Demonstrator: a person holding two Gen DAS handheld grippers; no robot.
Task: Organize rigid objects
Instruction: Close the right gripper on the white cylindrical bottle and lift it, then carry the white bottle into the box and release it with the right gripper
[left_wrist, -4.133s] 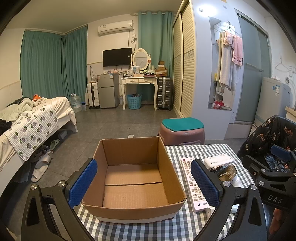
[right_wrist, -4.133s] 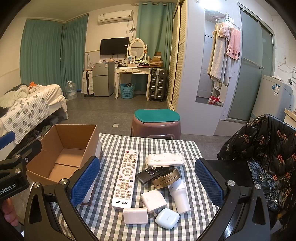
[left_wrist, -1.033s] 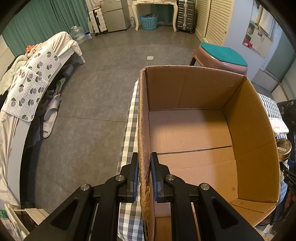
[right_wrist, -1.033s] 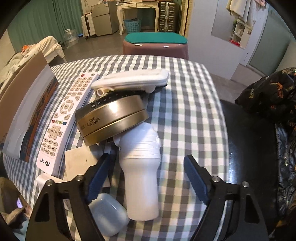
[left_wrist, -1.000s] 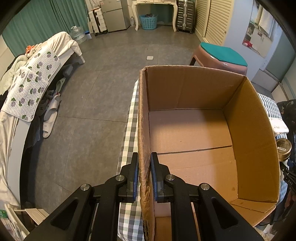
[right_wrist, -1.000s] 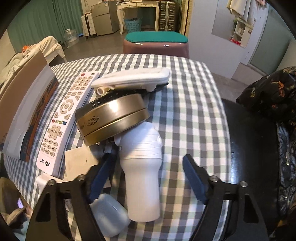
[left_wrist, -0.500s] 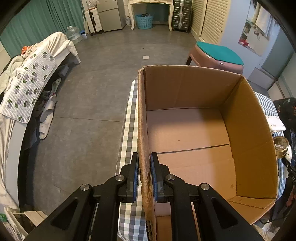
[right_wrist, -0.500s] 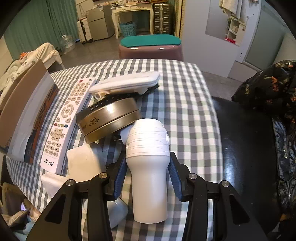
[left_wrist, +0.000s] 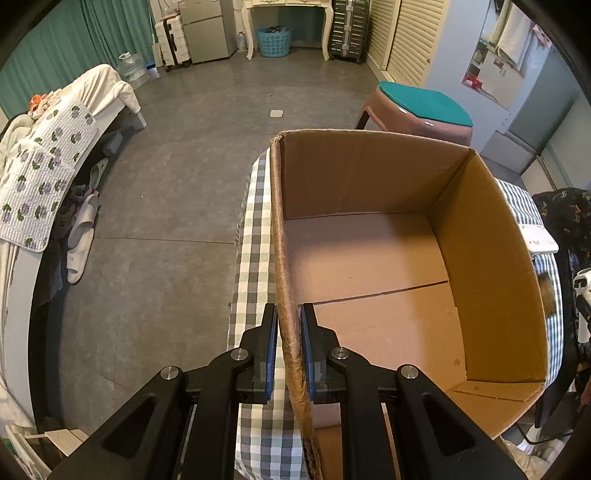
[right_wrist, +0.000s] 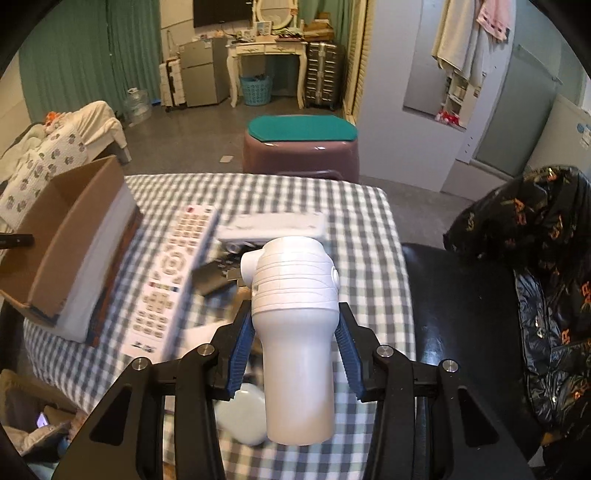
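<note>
We see the left hand-held gripper (left_wrist: 289, 345) clamped tight on the near left wall of the open brown cardboard box (left_wrist: 480, 236), one blue pad outside the wall and one inside, the cardboard edge pinched between them. The box stands at the left end of the table (right_wrist: 369, 221), which is covered in a green-and-white checked cloth, and we see nothing lying on its bare floor. The right hand-held gripper (right_wrist: 293, 354) has its blue pads pressed against both sides of a white plastic cylindrical device with a ribbed, rounded head (right_wrist: 295, 325), which it holds clear above the table with the head pointing away from us. Below and beyond it, blurred, lie a long white remote control with many buttons (right_wrist: 173, 280), just beside the box's outer wall, and a flat white oblong case (right_wrist: 273, 226) farther back, resting on darker things we cannot make out. A pale rounded small case (right_wrist: 240, 413) shows beneath the held device, near the table's front edge. A mauve stool with a teal cushion (right_wrist: 301, 144) stands behind the table.
</note>
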